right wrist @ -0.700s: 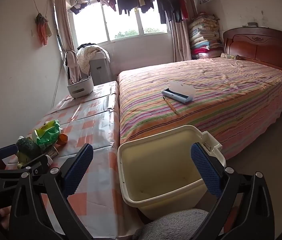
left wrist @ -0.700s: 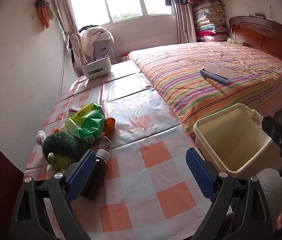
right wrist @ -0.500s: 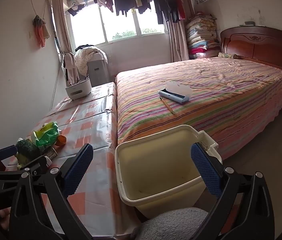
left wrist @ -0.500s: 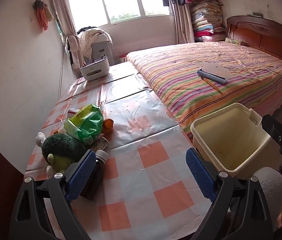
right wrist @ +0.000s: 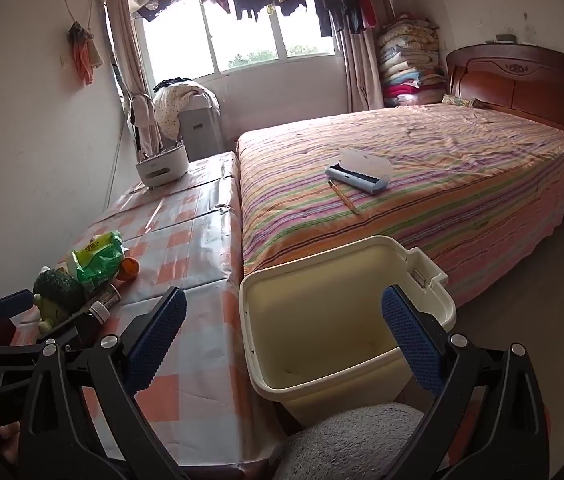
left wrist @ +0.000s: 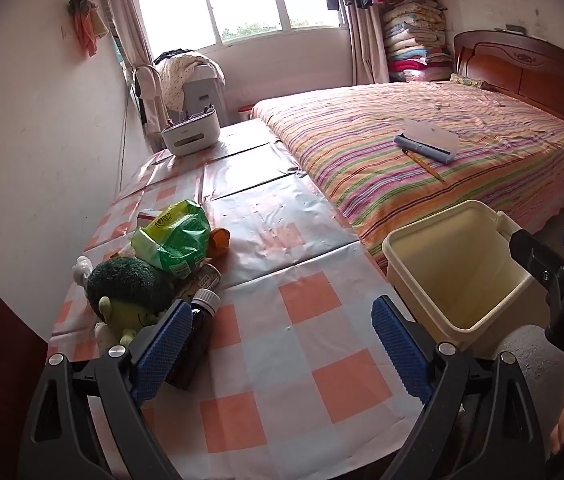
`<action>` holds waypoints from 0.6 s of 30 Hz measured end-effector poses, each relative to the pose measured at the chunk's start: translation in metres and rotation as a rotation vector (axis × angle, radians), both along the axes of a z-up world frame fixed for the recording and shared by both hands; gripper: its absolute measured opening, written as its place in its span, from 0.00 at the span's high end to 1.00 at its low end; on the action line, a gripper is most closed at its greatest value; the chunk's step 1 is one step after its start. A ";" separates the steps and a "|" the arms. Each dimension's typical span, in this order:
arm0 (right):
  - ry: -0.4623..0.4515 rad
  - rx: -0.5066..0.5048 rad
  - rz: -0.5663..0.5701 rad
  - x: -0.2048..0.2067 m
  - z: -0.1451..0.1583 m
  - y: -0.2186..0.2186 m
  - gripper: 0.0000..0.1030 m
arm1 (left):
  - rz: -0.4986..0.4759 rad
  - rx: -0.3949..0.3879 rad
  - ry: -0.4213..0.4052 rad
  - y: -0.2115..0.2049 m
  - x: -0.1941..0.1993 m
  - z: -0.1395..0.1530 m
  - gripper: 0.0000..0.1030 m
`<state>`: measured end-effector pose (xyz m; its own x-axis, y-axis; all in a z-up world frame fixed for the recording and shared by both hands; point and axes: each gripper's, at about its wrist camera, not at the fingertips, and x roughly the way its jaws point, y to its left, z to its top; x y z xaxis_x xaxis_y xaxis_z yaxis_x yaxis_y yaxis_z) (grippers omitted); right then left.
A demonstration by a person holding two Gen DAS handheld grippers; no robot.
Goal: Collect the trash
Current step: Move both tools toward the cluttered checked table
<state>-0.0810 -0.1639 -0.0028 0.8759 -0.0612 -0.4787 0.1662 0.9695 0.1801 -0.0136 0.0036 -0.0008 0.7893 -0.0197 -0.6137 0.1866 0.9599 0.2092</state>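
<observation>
A small heap of trash is gathered on the near left part of the checked tablecloth (left wrist: 305, 308): a crumpled green bag (left wrist: 172, 236) is propped over a brown bottle (left wrist: 196, 340) with a white cap, a second small capped bottle (left wrist: 208, 276) and an orange round thing (left wrist: 220, 238), with a green plush toy (left wrist: 130, 292) lying just beside them on the left. To the right of the table, at its near corner, a cream bin (right wrist: 321, 320) is stood on the floor with its top open and nothing seen inside. The left gripper (left wrist: 282, 344) is held over the near table edge with its blue pads spread wide and nothing between them; the brown bottle is seen just beside its left pad. The right gripper (right wrist: 285, 340) is held above the bin, its pads likewise spread wide and pinching nothing. Farther off, a striped bed (right wrist: 421, 184) is seen to the right with a blue case (right wrist: 357, 178) and a pencil (right wrist: 343, 196) on it, and a white box (left wrist: 192, 132) is set at the far end of the table.
</observation>
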 end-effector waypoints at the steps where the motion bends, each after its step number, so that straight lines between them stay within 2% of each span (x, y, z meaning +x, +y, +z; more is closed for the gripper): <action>1: 0.001 -0.001 0.001 0.000 0.000 0.001 0.06 | 0.001 -0.001 0.001 0.000 -0.001 0.000 0.14; 18: 0.021 0.005 0.009 0.000 -0.003 0.002 0.06 | 0.009 -0.009 0.012 0.010 -0.003 0.001 0.14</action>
<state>-0.0811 -0.1619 -0.0058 0.8662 -0.0509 -0.4971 0.1613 0.9700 0.1819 -0.0162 0.0140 -0.0001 0.7818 -0.0186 -0.6232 0.1806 0.9635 0.1978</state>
